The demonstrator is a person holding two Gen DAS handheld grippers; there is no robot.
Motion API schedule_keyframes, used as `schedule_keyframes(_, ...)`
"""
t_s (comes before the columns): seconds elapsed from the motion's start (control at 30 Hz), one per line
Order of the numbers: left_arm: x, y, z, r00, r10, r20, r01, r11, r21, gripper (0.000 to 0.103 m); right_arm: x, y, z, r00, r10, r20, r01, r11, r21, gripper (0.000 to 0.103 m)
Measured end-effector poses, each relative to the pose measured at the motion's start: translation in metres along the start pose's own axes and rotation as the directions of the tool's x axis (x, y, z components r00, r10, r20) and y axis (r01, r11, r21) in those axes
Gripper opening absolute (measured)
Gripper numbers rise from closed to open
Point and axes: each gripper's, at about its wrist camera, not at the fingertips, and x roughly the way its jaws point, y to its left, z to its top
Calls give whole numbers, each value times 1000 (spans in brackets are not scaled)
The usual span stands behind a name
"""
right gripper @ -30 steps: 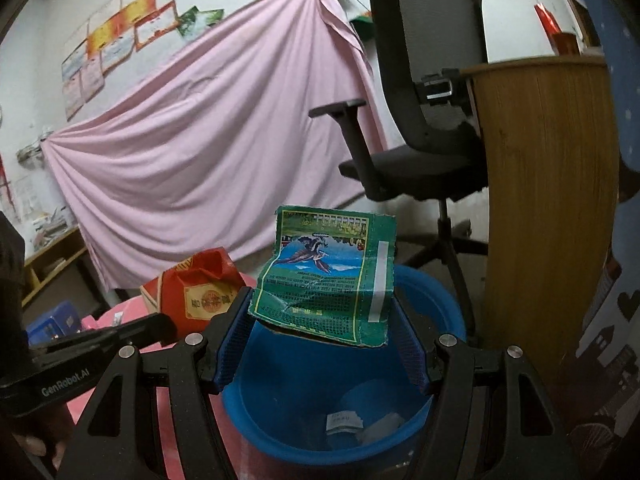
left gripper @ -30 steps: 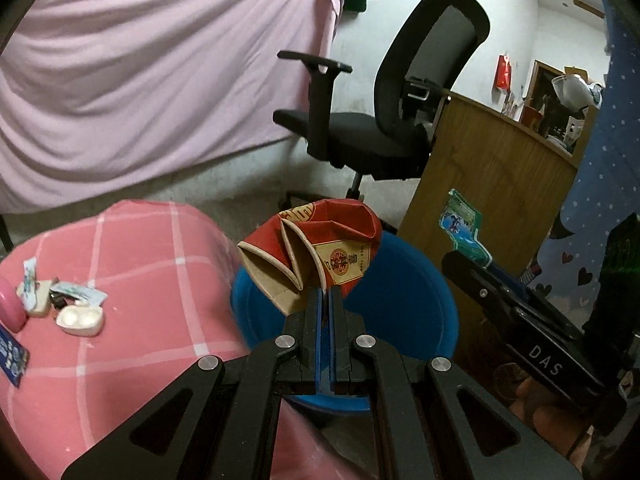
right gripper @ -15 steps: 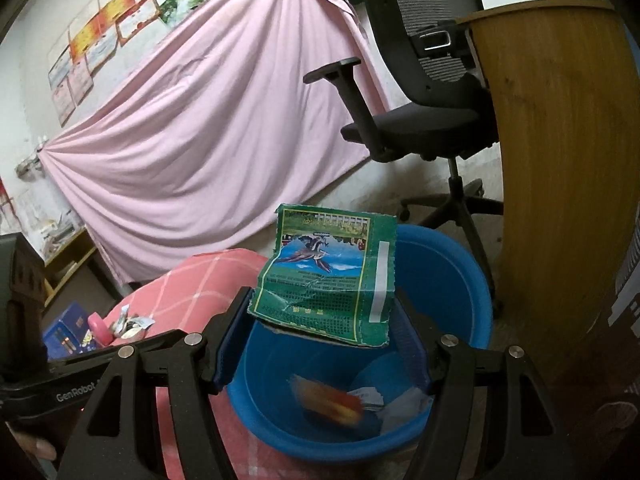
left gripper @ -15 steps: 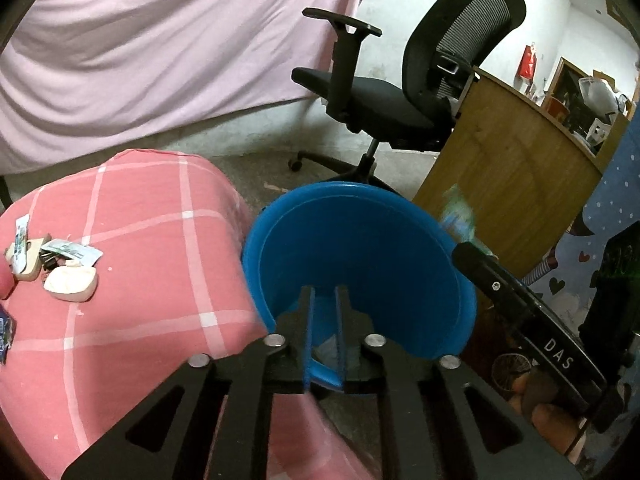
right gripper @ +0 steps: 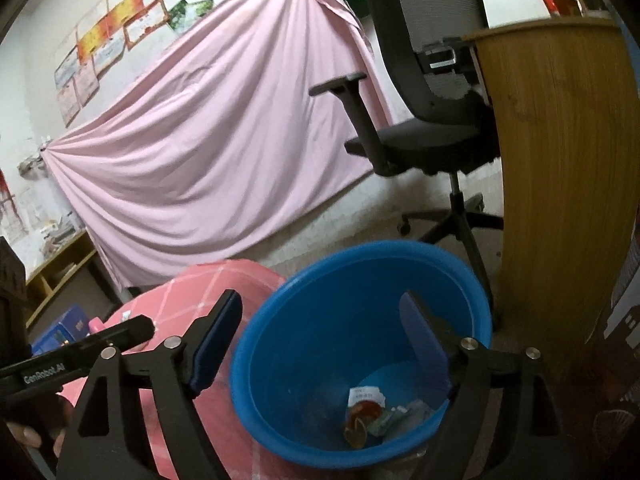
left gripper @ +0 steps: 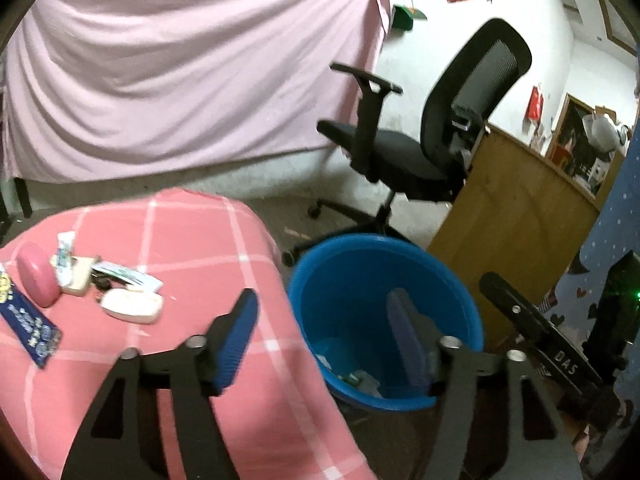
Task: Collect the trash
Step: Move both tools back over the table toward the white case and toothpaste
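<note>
Right wrist view: the right claw (right gripper: 320,344) is spread wide and empty; directly beyond it the blue bin (right gripper: 472,280) gapes, wrappers (right gripper: 366,412) lying at its bottom; the drop judged done. In the left wrist view the left claw (left gripper: 324,332) is likewise released, empty; the bin rim (left gripper: 384,240) sits past its right finger; further trash (left gripper: 100,284) is shown only here, left of it on the pink cloth (left gripper: 200,232); a reach there is likely called for next; bin contents are clearer from the right.
</note>
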Motion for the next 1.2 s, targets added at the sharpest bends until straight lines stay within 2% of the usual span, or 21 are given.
schedule_keyframes(0.1,-17,8,0,994,3,106,0,1000,-29,101,-6,8,4,999,7,38,-6,1000,-18,94)
schedule_keyframes(0.13,-25,12,-2,988,17,156,-11,999,-39,101,-8,11,5,999,10,52,-9,1000,-24,103)
schedule_keyframes(0.23,-40,17,-3,972,57,226,-51,998,-30,101,-14,20,8,996,18,91,-15,999,-34,103)
schedule_keyframes(0.47,-72,37,-7,941,119,316,-112,993,-40,101,-28,43,19,981,65,181,-52,996,-79,103)
schedule_keyframes(0.57,-87,48,-9,921,153,359,-146,988,-47,101,-34,59,22,970,84,226,-59,992,-112,103)
schedule_keyframes(0.8,-122,81,-18,875,229,426,-225,972,-61,101,-40,101,27,942,140,306,-90,981,-172,103)
schedule_keyframes(0.97,-145,110,-24,829,300,471,-295,952,-87,101,-37,133,25,928,177,327,-111,971,-213,103)
schedule_keyframes(1.1,-156,132,-32,803,342,488,-332,937,-110,101,-32,158,19,919,208,335,-123,959,-256,103)
schedule_keyframes(1.2,-160,148,-38,795,364,485,-353,928,-119,101,-25,177,12,917,228,328,-129,946,-298,103)
